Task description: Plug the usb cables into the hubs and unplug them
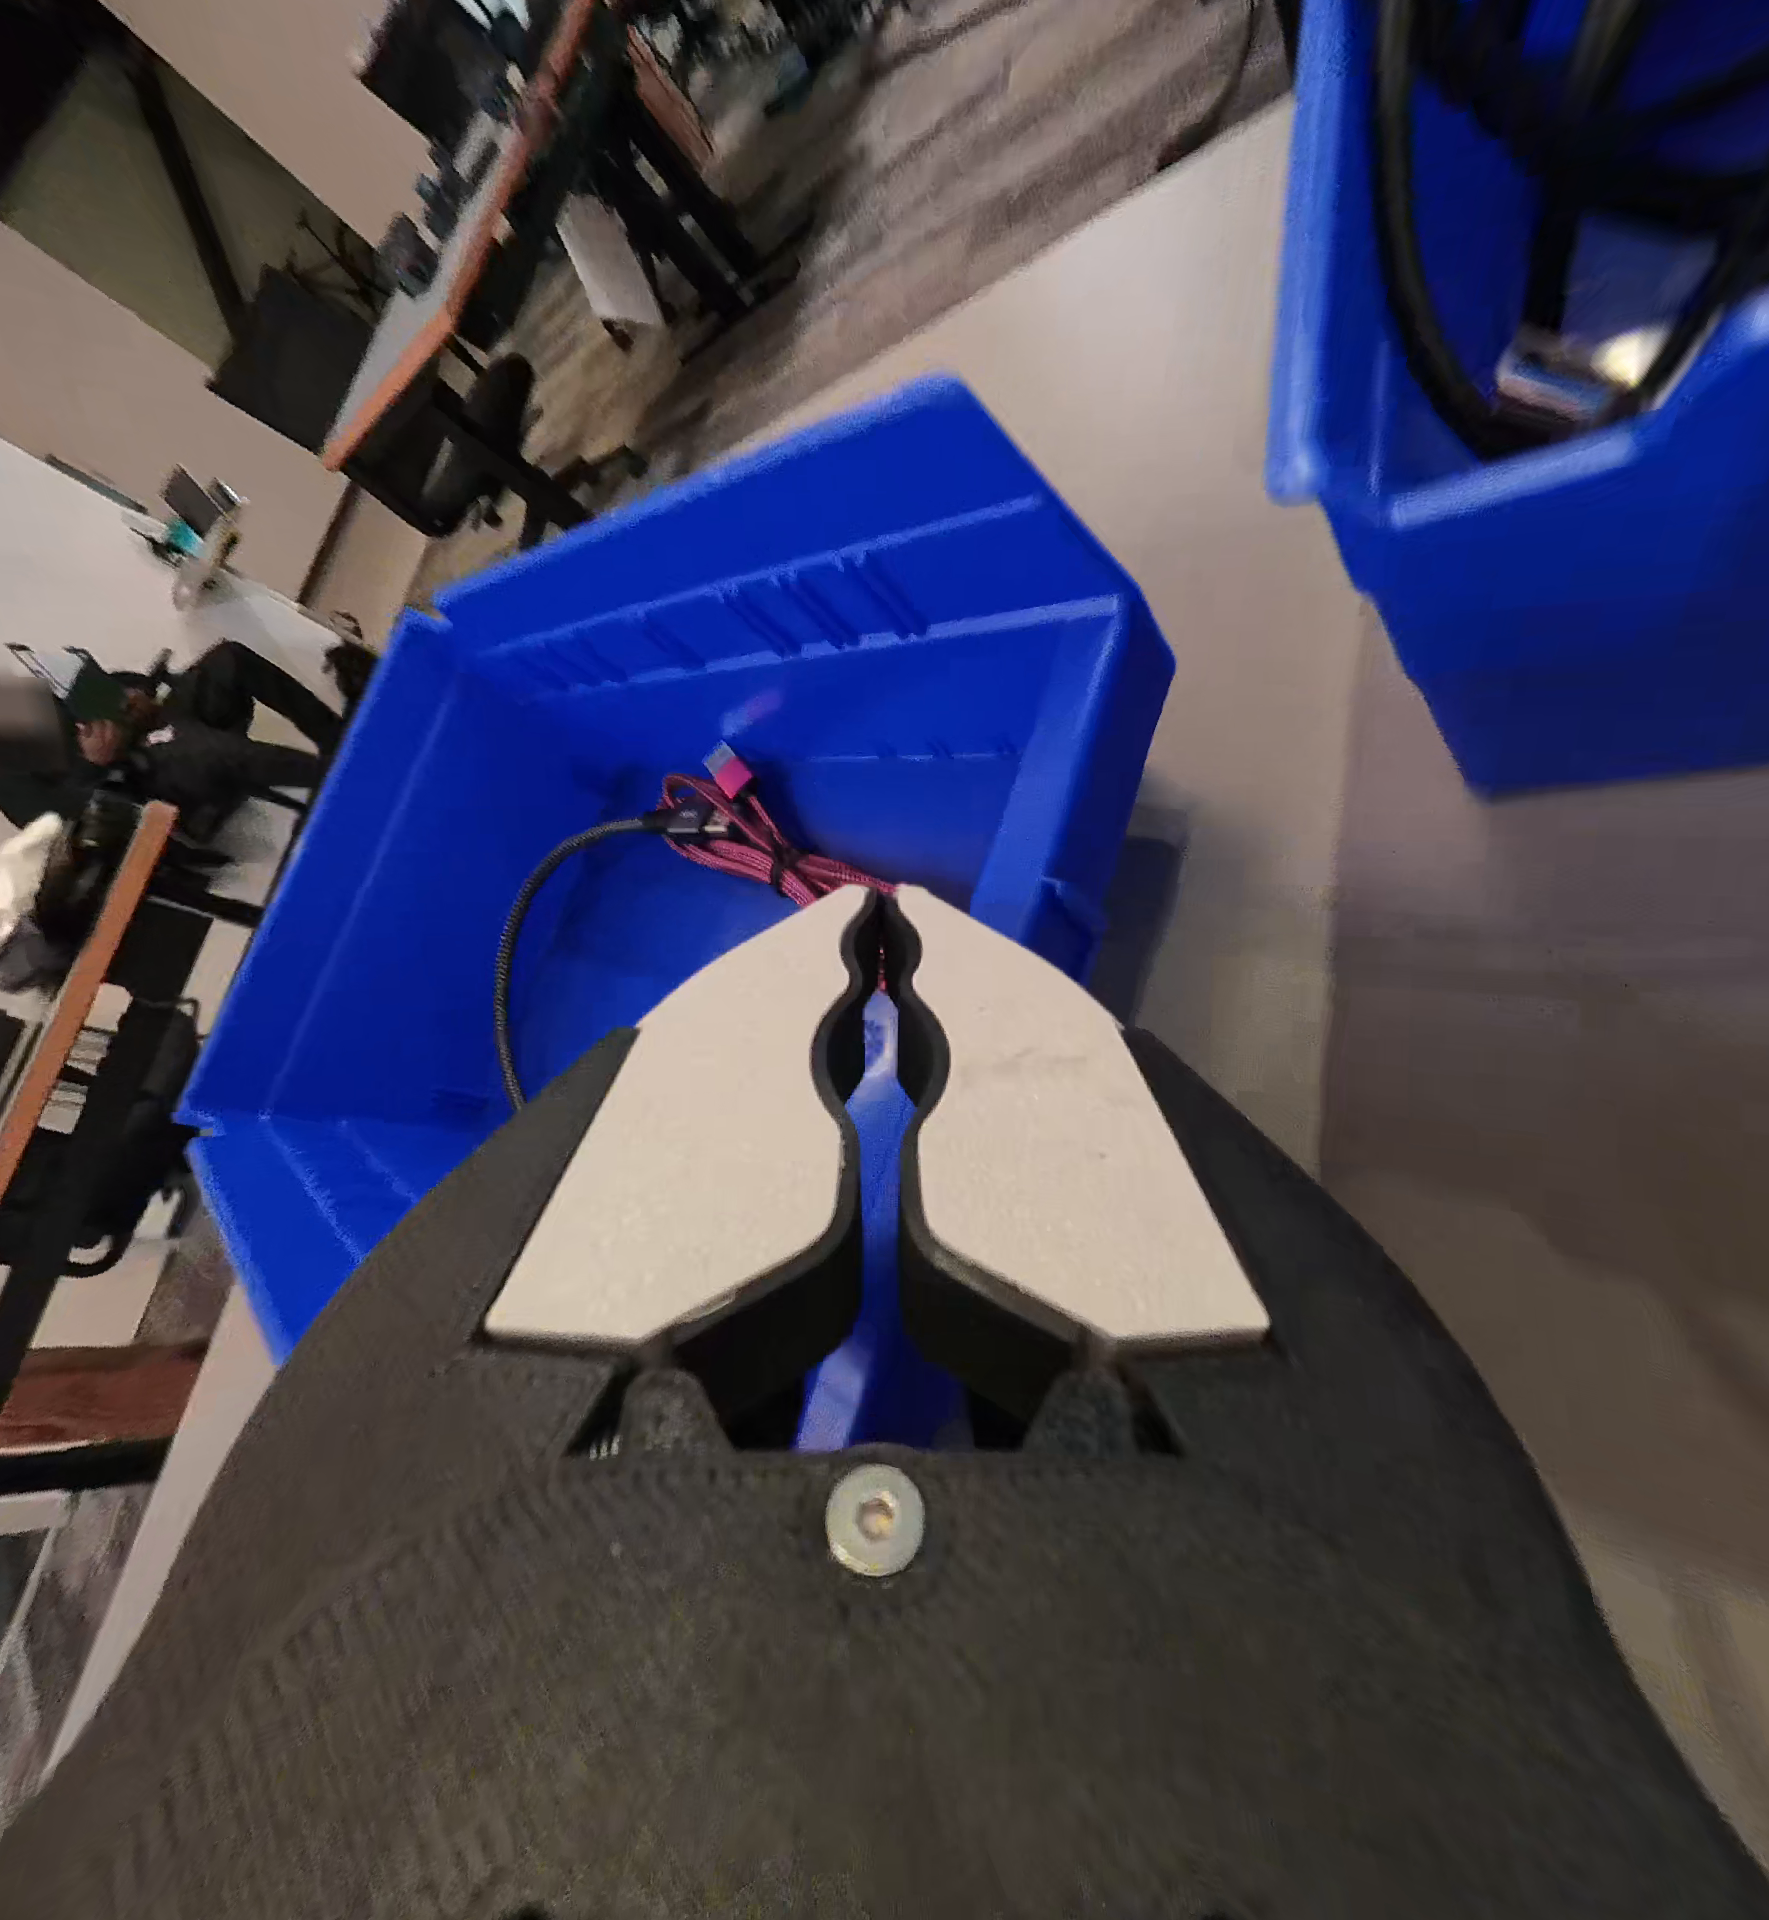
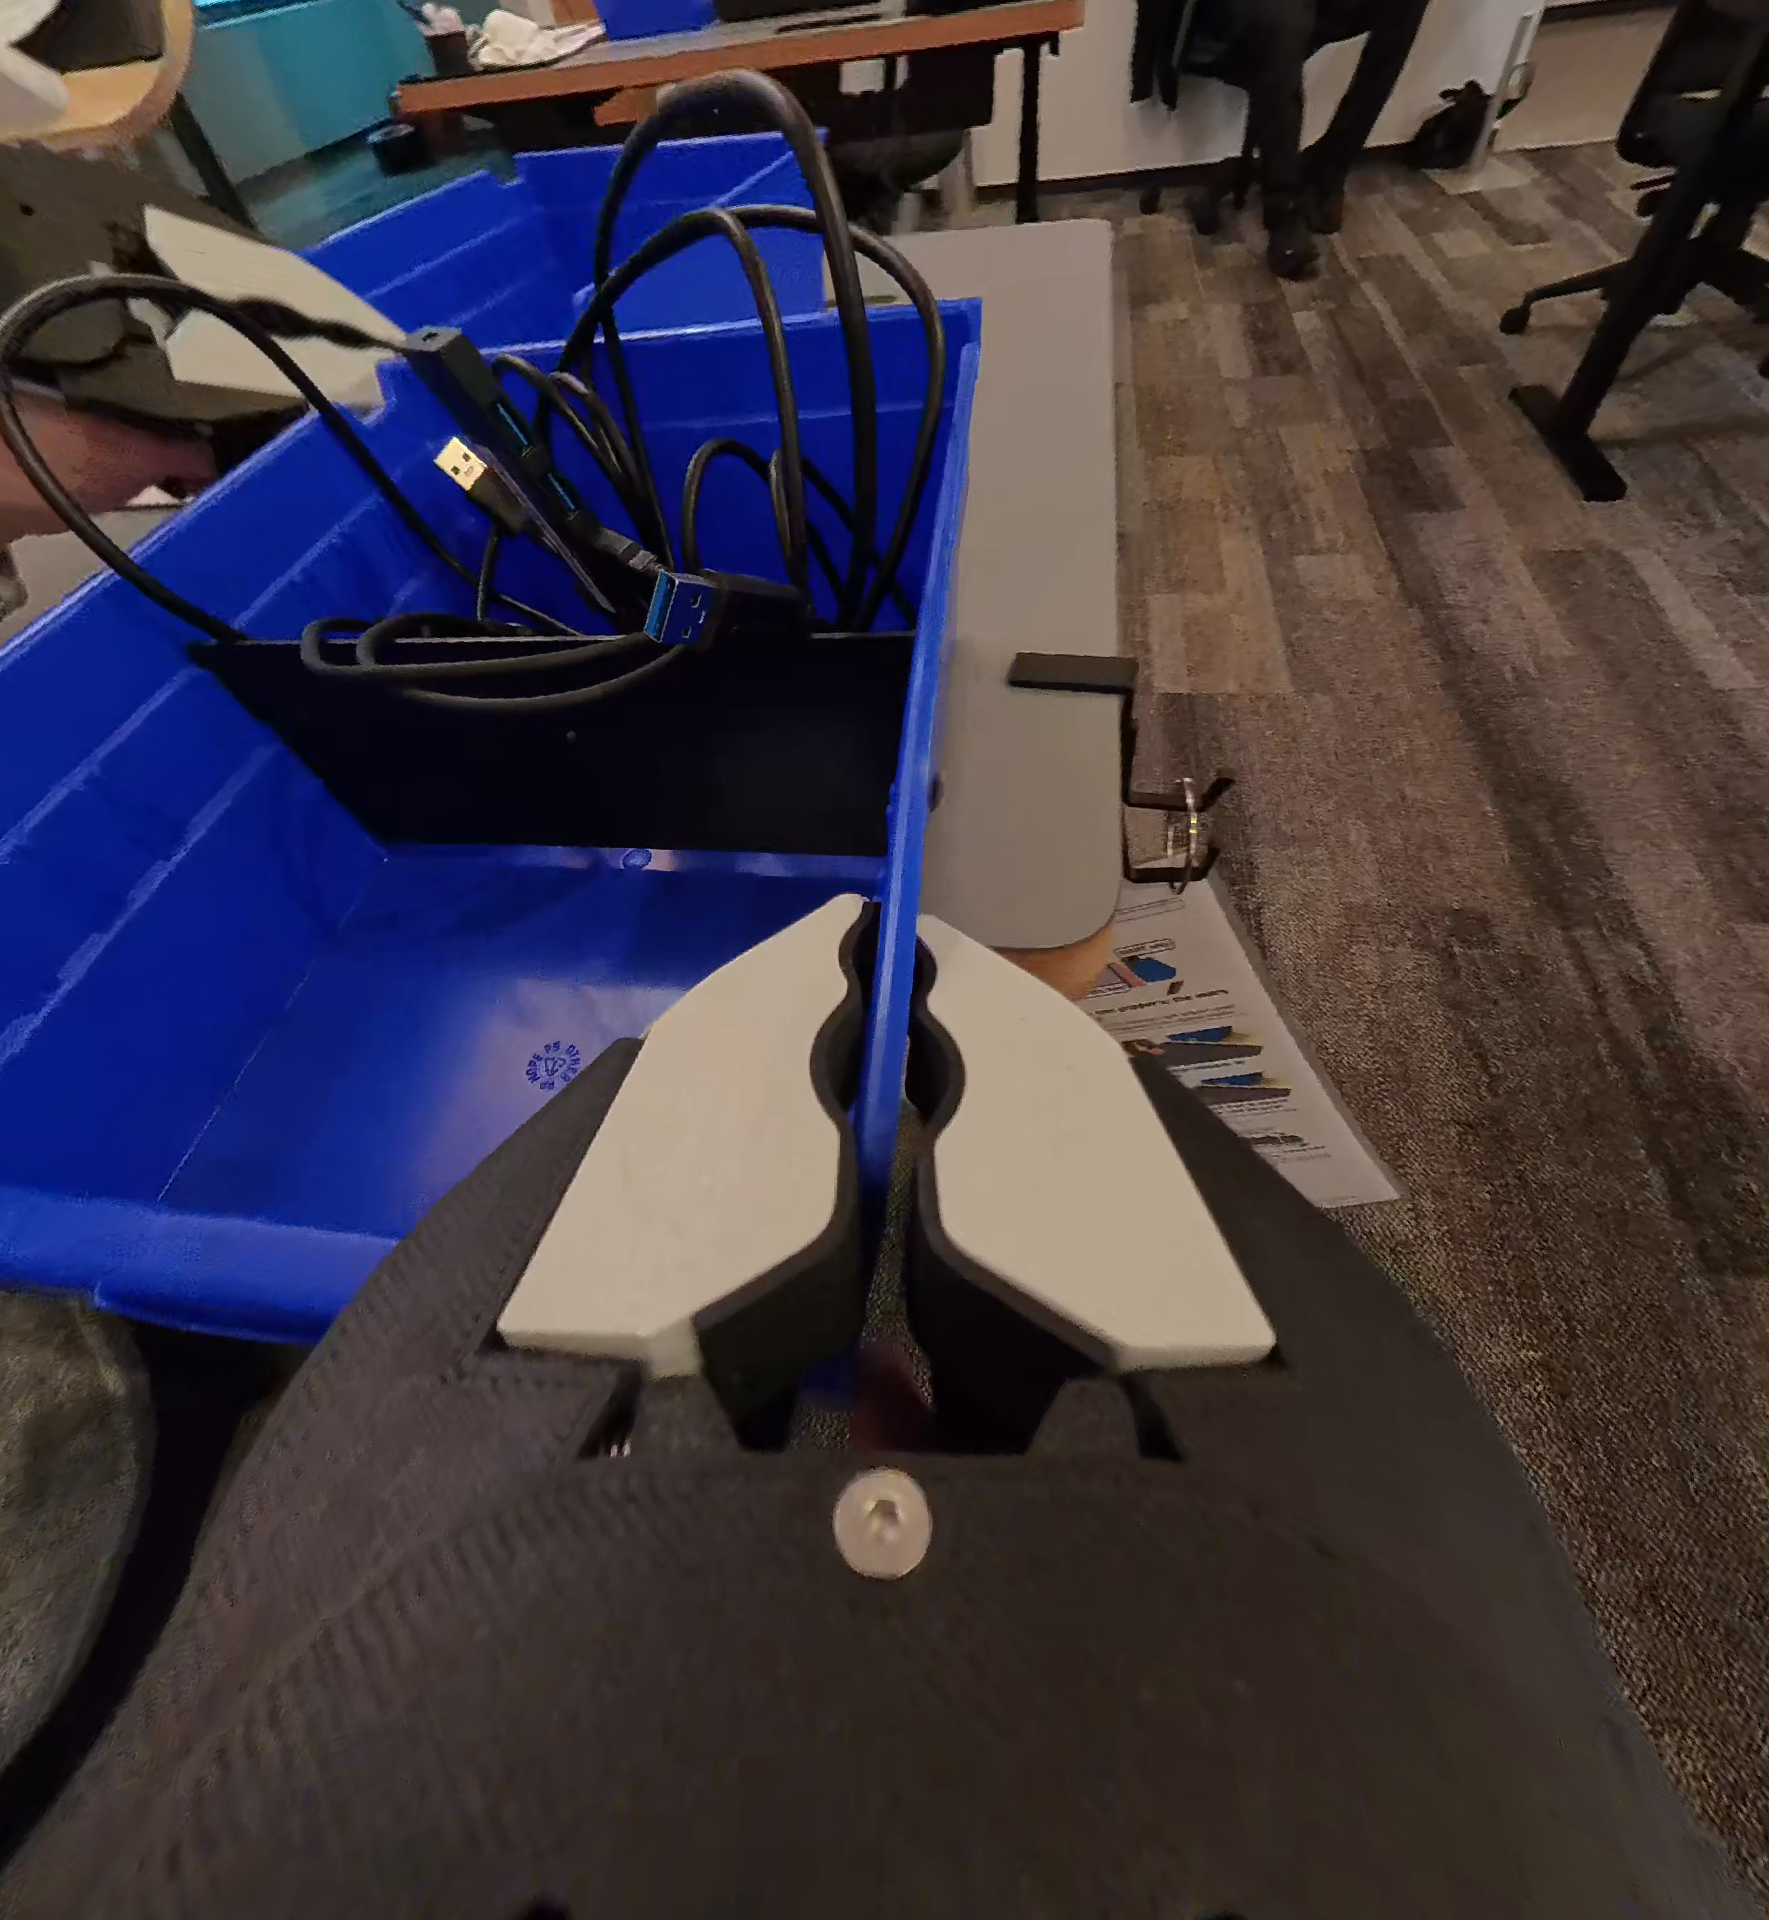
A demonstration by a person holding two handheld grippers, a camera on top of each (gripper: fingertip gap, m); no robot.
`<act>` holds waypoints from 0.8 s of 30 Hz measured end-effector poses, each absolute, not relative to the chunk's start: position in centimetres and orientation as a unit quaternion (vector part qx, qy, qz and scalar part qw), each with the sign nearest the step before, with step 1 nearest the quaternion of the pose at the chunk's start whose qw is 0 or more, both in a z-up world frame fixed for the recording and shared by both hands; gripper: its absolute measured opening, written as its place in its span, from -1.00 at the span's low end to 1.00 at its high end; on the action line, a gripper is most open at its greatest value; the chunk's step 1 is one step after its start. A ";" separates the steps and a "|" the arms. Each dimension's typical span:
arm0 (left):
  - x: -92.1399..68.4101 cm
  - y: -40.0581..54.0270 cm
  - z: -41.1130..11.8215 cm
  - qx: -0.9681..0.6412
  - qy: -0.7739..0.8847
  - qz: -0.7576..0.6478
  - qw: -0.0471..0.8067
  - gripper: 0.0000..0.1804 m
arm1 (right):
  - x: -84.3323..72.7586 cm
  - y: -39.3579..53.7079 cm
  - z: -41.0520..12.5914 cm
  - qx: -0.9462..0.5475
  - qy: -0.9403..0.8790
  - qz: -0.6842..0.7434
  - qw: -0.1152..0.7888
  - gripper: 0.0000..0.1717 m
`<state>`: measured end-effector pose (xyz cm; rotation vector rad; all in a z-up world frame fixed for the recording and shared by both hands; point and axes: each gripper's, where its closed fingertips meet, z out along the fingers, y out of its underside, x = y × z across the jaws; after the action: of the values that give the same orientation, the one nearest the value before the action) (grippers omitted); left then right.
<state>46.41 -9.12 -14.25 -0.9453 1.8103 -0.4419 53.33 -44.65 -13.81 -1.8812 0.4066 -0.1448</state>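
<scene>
In the left wrist view my left gripper (image 1: 882, 896) is shut on a red braided USB cable (image 1: 755, 836). The cable's bundle lies in a blue bin (image 1: 755, 623), with its pink plug (image 1: 729, 767) near the far wall. A black braided cable (image 1: 511, 935) curves beside it. In the right wrist view my right gripper (image 2: 890, 914) is shut on the right side wall (image 2: 937, 623) of a second blue bin. Behind that bin's black divider (image 2: 651, 769) lie black cables (image 2: 755, 364), a black hub (image 2: 485, 405), a blue USB plug (image 2: 688, 613) and a gold one (image 2: 464, 468).
The cable-and-hub bin also shows in the left wrist view (image 1: 1586, 582), to the right. Both bins stand on a grey table (image 2: 1025, 520) with a black clamp (image 2: 1077, 670) at its edge. A printed sheet (image 2: 1244, 1070) lies on the carpet. Office chairs and desks stand beyond.
</scene>
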 end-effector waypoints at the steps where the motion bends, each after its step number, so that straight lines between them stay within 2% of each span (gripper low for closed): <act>1: 45.9 -9.4 -13.6 -0.391 0.743 -0.193 0.508 -1.00 | 52.9 -44.6 -13.8 -0.803 0.164 -0.055 0.570 -0.97; 6: 42.6 -11.7 -12.0 -0.401 0.719 -0.275 0.496 -1.00 | 50.7 -43.6 -13.8 -0.813 0.119 -0.022 0.570 -0.97; 11: 38.8 -13.0 -11.5 -0.450 0.683 -0.378 0.434 -0.99 | 48.5 -41.7 -13.8 -0.818 0.084 0.001 0.569 -0.97; 24: 26.8 -9.8 -10.5 -0.520 0.603 -0.476 0.373 -0.90 | 39.4 -32.4 -13.4 -0.830 -0.036 0.078 0.552 -0.98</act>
<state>26.83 -9.84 -10.52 -1.3314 1.5443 -1.2205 39.37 -32.41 -13.36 -1.9628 -0.0846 0.1839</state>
